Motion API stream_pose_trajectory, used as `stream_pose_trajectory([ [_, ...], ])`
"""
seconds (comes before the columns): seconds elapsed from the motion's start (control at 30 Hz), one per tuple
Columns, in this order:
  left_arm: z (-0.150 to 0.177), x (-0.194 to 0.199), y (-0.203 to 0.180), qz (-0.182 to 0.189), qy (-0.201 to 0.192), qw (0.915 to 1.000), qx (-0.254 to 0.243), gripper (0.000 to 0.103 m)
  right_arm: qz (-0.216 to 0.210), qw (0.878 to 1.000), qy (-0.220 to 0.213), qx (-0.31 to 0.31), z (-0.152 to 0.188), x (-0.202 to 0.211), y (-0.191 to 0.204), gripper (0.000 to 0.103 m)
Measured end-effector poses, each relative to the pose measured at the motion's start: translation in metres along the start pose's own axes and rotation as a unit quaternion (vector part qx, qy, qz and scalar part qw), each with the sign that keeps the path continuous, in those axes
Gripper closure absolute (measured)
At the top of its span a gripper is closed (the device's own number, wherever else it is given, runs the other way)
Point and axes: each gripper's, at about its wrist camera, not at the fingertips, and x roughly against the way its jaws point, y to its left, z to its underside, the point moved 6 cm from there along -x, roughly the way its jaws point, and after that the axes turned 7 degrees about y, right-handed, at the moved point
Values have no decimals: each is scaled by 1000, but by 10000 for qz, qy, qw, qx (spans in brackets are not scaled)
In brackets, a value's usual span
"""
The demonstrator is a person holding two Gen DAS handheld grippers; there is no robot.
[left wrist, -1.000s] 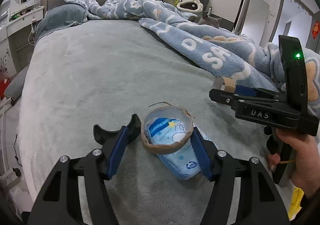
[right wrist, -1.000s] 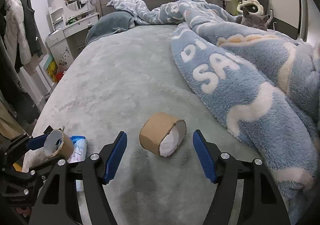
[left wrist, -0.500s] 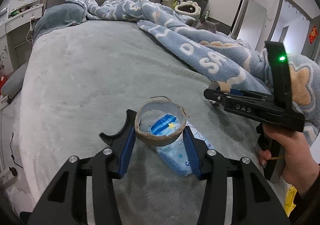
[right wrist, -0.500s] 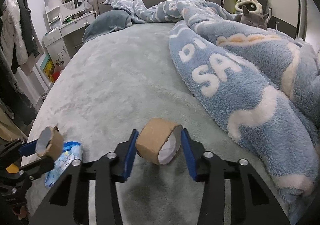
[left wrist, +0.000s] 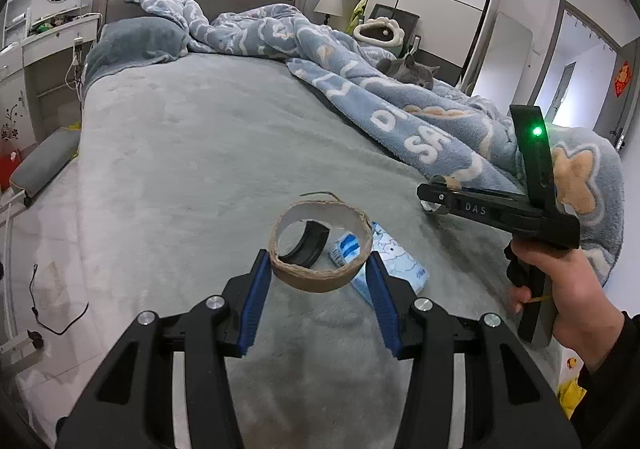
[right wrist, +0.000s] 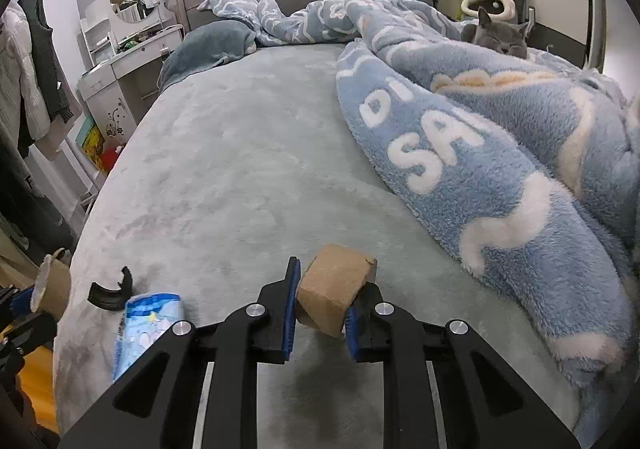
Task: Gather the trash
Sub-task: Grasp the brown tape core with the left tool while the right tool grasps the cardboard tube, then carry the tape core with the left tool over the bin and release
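My left gripper is shut on a short cardboard ring and holds it above the grey bed cover. Under it lie a blue and white tissue pack and a curved black plastic piece. My right gripper is shut on a brown cardboard roll, squashed between the blue pads. The tissue pack and the black piece also show at the lower left of the right wrist view. The right gripper shows from the side in the left wrist view.
A rumpled blue fleece blanket covers the bed's right side, with a grey cat on it. A white dresser stands left of the bed. A cable lies on the floor.
Both grippers closed on their cardboard pieces. The left one lifted its ring off the bed, uncovering the black piece. The right one squeezed the roll flat.
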Motion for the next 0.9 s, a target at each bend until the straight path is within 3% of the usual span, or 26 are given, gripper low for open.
stream_pose_trajectory([
  [0.5, 14, 54, 35, -236, -90, 9996, 82, 52, -178, 9998, -103, 27, -1, 28, 56, 83],
  [0.9, 54, 85, 78, -530, 185, 9982, 202, 52, -470, 9986, -161, 182, 25, 63, 126, 83],
])
